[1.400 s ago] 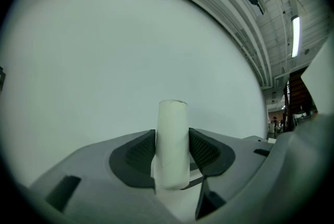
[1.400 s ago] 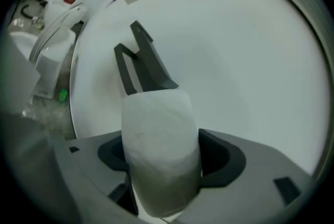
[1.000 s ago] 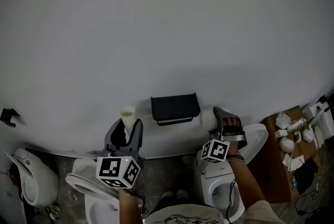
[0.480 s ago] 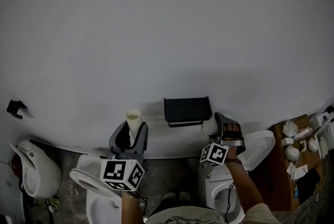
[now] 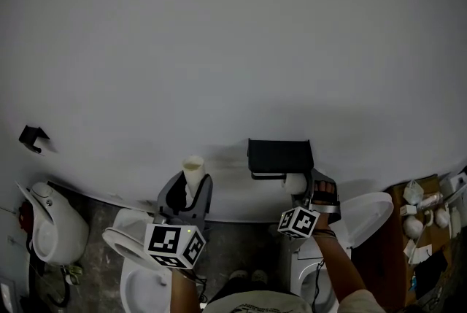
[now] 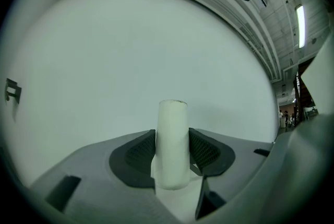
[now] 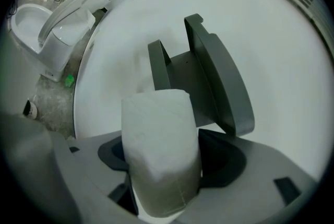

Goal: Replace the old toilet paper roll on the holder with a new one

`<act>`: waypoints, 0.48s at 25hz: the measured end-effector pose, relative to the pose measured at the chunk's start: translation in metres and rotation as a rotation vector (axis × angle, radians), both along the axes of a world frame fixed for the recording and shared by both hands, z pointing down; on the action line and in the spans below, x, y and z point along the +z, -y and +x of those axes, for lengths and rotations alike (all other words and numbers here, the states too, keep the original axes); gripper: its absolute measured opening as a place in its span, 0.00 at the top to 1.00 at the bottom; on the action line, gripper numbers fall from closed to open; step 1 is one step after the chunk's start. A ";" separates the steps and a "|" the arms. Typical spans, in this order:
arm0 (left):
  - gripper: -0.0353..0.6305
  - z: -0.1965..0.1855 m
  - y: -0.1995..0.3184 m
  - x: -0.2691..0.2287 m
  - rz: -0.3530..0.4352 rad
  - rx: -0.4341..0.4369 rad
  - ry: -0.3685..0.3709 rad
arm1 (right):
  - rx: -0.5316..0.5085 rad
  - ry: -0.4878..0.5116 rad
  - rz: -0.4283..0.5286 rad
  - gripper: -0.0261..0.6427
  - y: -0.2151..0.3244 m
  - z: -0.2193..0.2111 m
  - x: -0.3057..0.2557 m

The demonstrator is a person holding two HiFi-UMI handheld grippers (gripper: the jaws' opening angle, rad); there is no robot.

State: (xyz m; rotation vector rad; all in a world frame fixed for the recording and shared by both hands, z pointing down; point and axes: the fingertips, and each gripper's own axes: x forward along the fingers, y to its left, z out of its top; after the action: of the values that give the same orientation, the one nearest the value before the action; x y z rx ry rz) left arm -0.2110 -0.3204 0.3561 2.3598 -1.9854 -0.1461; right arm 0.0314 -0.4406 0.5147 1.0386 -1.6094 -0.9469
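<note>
On the white wall hangs a black paper holder [image 5: 280, 157], seen close in the right gripper view as a grey bracket with a raised lid [image 7: 209, 82]. My right gripper [image 5: 314, 191] is shut on a full white toilet paper roll [image 5: 295, 183], which sits just below the holder's right end. That roll [image 7: 162, 150] fills the space between the right gripper's [image 7: 164, 165] pads. My left gripper [image 5: 188, 191], left of the holder, is shut on a bare cardboard tube [image 5: 193, 171]. The tube [image 6: 172, 150] stands upright in the left gripper [image 6: 173, 152] before the blank wall.
A white toilet [image 5: 55, 231] stands at the far left, another [image 5: 135, 260] below my left gripper and a third [image 5: 365, 213] under my right arm. A brown box with small white items [image 5: 419, 217] sits at the right. A small black bracket [image 5: 31, 136] is on the wall at left.
My right gripper has carried the roll in under the holder's right end. My left gripper has drifted a little with the tube. The head view has shifted, so the holder sits further right and lower.
</note>
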 end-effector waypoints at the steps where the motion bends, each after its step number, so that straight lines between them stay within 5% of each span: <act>1: 0.65 -0.003 -0.002 0.000 -0.001 -0.007 0.000 | 0.002 0.007 0.003 0.47 0.000 -0.002 0.000; 12: 0.65 -0.029 -0.019 0.002 -0.006 -0.063 -0.005 | -0.051 -0.053 0.097 0.47 -0.009 -0.038 0.000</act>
State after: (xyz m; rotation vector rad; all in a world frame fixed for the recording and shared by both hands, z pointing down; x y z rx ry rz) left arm -0.2404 -0.3017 0.3583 2.2924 -2.0557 -0.1490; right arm -0.0070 -0.4321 0.5144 1.0344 -1.5653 -1.0871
